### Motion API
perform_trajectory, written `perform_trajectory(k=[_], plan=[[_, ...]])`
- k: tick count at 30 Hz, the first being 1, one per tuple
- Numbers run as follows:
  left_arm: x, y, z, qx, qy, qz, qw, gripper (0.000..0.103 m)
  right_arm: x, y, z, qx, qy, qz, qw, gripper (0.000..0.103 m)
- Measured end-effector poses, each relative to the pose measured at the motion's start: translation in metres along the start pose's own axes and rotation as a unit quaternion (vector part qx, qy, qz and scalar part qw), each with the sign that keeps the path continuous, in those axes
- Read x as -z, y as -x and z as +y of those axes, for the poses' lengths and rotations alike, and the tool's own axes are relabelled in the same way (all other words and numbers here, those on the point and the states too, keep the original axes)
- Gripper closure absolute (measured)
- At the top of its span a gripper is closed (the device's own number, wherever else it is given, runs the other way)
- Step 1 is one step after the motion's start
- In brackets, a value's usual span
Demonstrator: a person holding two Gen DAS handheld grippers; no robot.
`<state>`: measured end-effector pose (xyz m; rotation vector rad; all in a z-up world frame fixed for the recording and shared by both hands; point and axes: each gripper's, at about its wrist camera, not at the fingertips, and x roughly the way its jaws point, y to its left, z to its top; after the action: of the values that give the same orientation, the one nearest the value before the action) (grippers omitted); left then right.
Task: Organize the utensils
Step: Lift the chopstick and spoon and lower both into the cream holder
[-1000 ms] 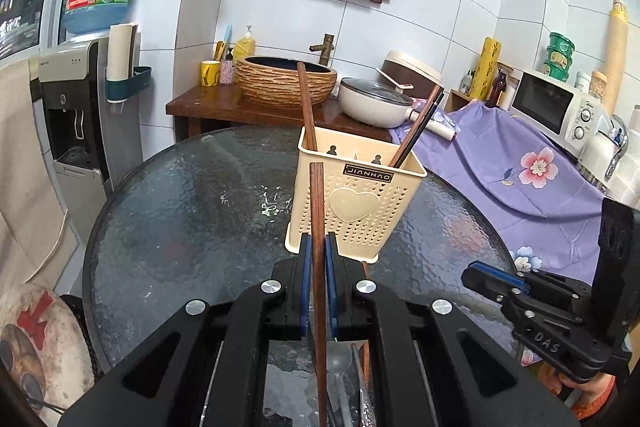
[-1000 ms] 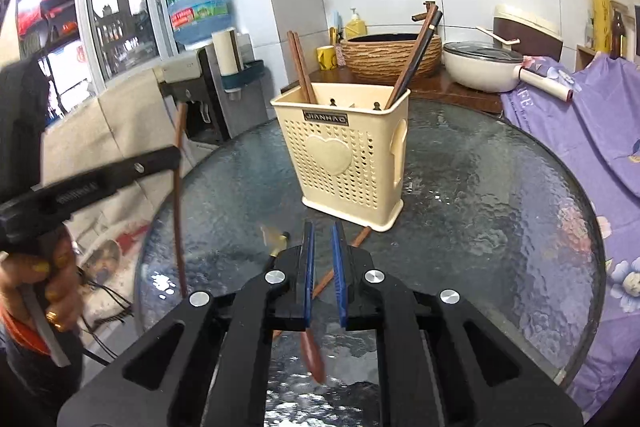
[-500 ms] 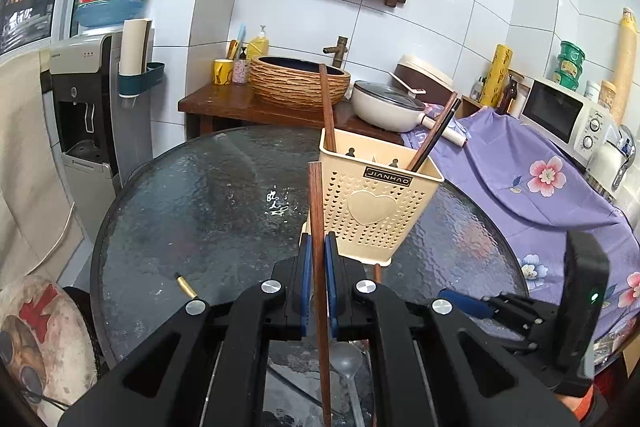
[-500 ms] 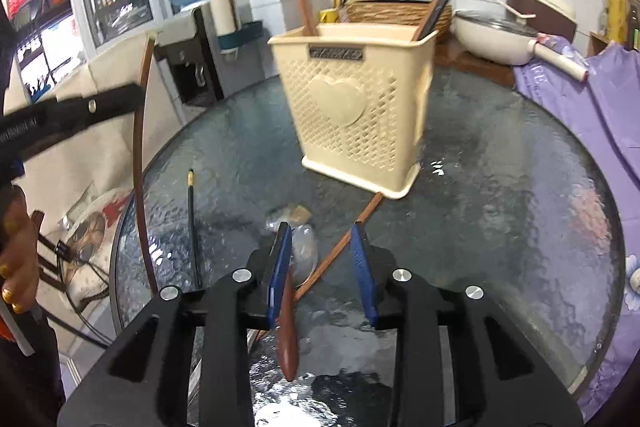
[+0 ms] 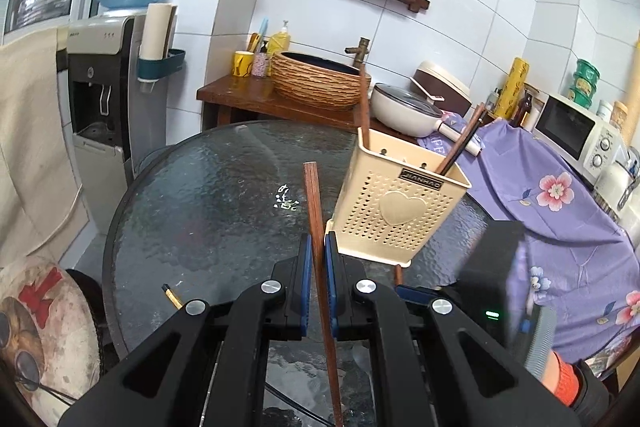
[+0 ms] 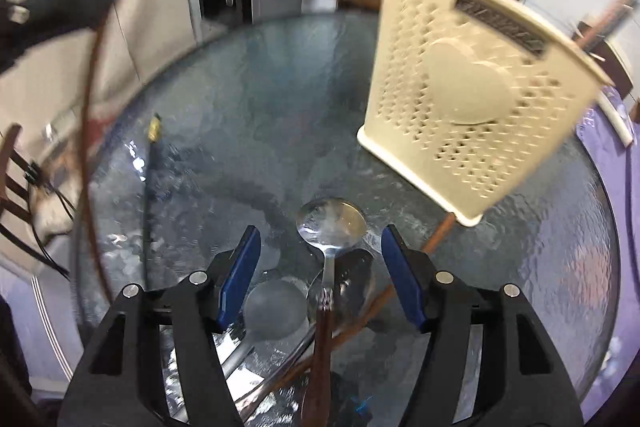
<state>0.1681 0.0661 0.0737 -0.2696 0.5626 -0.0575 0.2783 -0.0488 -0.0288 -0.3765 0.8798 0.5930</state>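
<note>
My left gripper (image 5: 315, 255) is shut on a brown wooden chopstick (image 5: 313, 203), held upright above the round glass table (image 5: 200, 211), left of the cream utensil basket (image 5: 400, 203). The basket holds several chopsticks (image 5: 460, 143). My right gripper (image 6: 320, 239) is open, low over the table, its jaws on either side of a metal spoon (image 6: 331, 225) with a brown handle. The basket (image 6: 460, 91) stands to its upper right. A black chopstick with a gold tip (image 6: 149, 179) lies at left. A brown chopstick (image 6: 436, 235) lies by the basket's foot.
A second spoon bowl (image 6: 276, 311) and more utensil handles lie under the right gripper. A water dispenser (image 5: 100, 95) stands at left. A wooden counter with a woven basin (image 5: 316, 83) and a pan (image 5: 404, 111) is behind. A purple floral cloth (image 5: 552, 203) is at right.
My right gripper has opened wide and dropped down over the spoon, tilting left. My left gripper has risen and shifted left with the chopstick still in it.
</note>
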Motion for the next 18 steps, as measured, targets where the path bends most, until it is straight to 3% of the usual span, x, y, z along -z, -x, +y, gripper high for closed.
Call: perform_trajectory(k=[4, 7, 13, 18], plan=[[0.0, 0.0, 0.004, 0.002, 0.0, 0.001, 1.0, 0.096, -0.01, -0.028, 0.002, -0.001, 0.009, 0.058, 0.998, 0.04], [-0.001, 0.001, 0.006, 0.005, 0.0, 0.001, 1.0, 0.096, -0.012, -0.039, -0.003, -0.011, -0.006, 0.076, 0.997, 0.043], [-0.001, -0.002, 0.006, 0.007, 0.001, 0.003, 1.0, 0.096, -0.016, -0.044, -0.009, -0.033, -0.019, 0.075, 0.996, 0.055], [0.0, -0.003, 0.003, 0.009, -0.001, 0.004, 0.9999, 0.096, -0.014, -0.042, -0.009, -0.025, -0.01, 0.064, 0.998, 0.056]])
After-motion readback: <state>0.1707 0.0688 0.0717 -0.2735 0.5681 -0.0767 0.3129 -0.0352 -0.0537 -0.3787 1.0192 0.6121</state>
